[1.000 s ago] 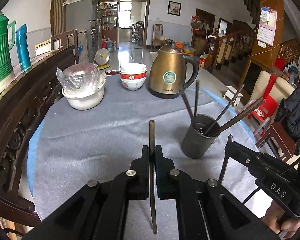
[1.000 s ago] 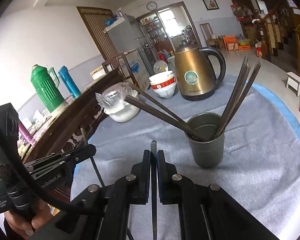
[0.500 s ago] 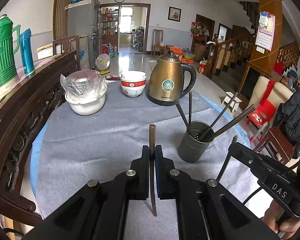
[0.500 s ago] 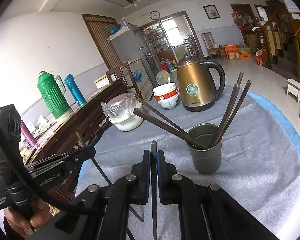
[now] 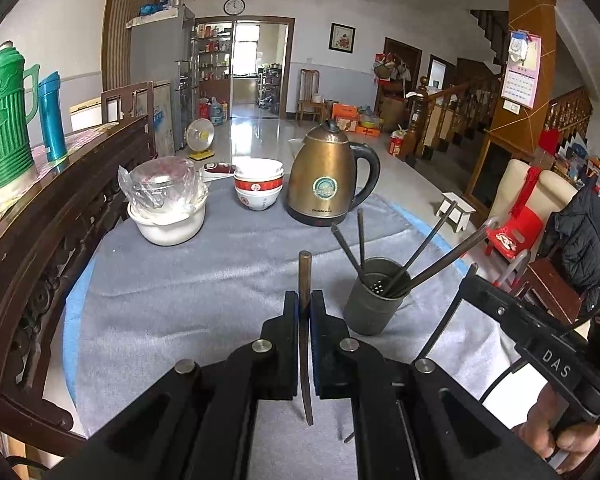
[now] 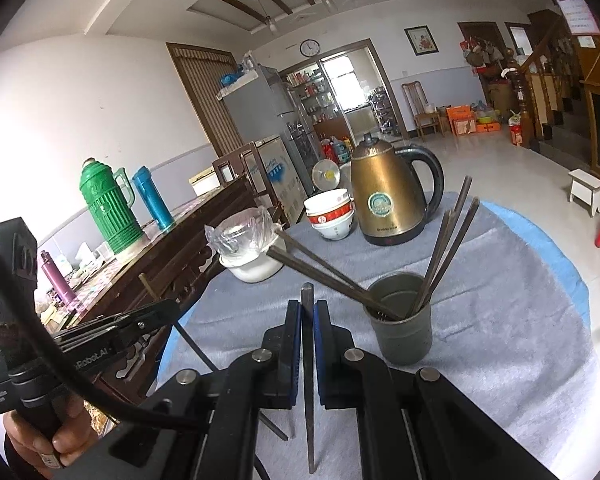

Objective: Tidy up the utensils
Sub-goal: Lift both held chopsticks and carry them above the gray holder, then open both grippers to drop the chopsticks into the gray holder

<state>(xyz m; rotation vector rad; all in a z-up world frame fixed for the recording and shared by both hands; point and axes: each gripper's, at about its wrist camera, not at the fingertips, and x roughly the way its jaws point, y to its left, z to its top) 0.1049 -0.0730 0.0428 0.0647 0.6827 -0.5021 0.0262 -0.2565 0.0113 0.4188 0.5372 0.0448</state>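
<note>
A dark grey metal cup [image 5: 374,300] [image 6: 400,320] stands on the grey cloth and holds several dark chopsticks that lean outward. My left gripper [image 5: 305,300] is shut on a brown chopstick [image 5: 305,276], held upright above the cloth, left of the cup. My right gripper [image 6: 308,312] is shut on a dark chopstick [image 6: 308,340], held upright, left of the cup. Each gripper shows in the other's view: the right gripper at the right of the left wrist view [image 5: 472,276], the left gripper at the left of the right wrist view [image 6: 172,308].
A bronze kettle [image 5: 328,180] [image 6: 388,196], stacked red-and-white bowls [image 5: 258,186] and a white pot with a plastic bag [image 5: 166,208] stand at the table's far side. A carved wooden bench back [image 5: 40,232] runs along the left. A green thermos [image 5: 4,116] stands behind it.
Both grippers have risen and drawn back from the table with their chopsticks still held; the cup and kettle look smaller and lower in both views.
</note>
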